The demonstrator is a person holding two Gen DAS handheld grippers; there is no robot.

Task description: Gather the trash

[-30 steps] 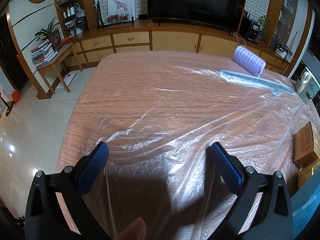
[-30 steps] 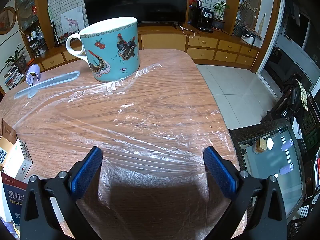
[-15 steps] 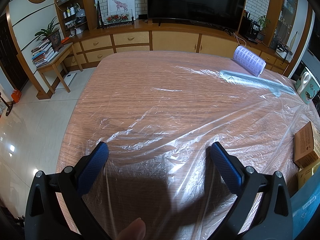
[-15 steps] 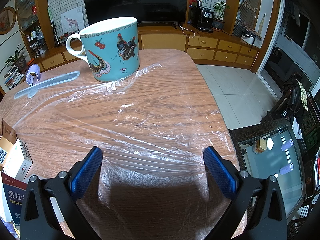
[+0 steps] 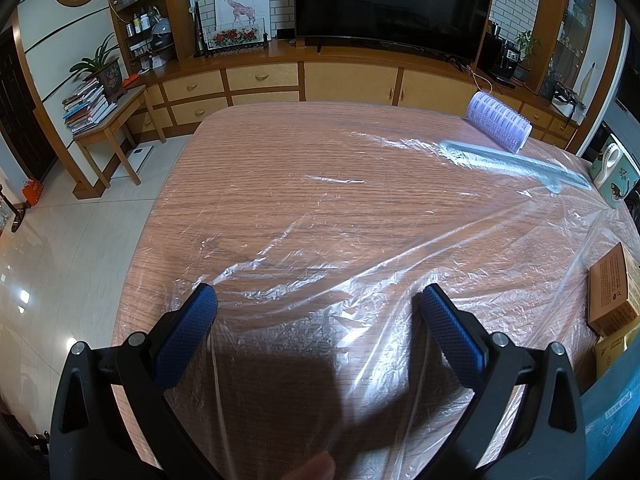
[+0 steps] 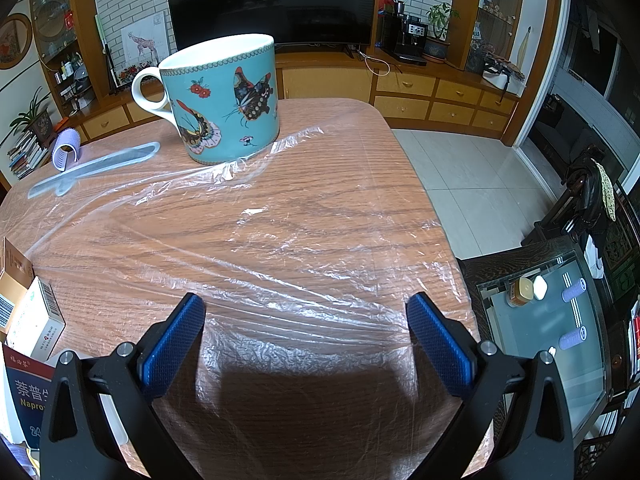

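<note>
Hovering over the table (image 5: 280,168) with both tools, I hold my left gripper (image 5: 318,300) and my right gripper (image 6: 306,310) wide apart, jaws spread as far as they seem to go, and neither has hold of anything.

The trash I take to be the clear plastic sheet (image 5: 360,248) spread flat across most of the wooden top, running under both pairs of jaws and up toward the mug (image 6: 224,100). In the right view its far corner (image 6: 296,140) seems to lie against or under the mug's base; I cannot tell which.

I expect the sheet to be nearly weightless, limp and slippery, clinging to the wood and hard to pinch where it lies smooth. The crinkled patch just ahead of my left jaws, and the raised folds between my right jaws, look like the best places to bite, since there the film stands a little proud of the table. If that corner is trapped, a hard pull could tip the mug.

The sheet has no strong long axis that I can make out; its creases run diagonally, fanning from near my jaws out toward the comb (image 5: 516,164) and hair roller (image 5: 498,122) at the far side. Small boxes (image 6: 32,320) sit at the table edge between my two tools.
</note>
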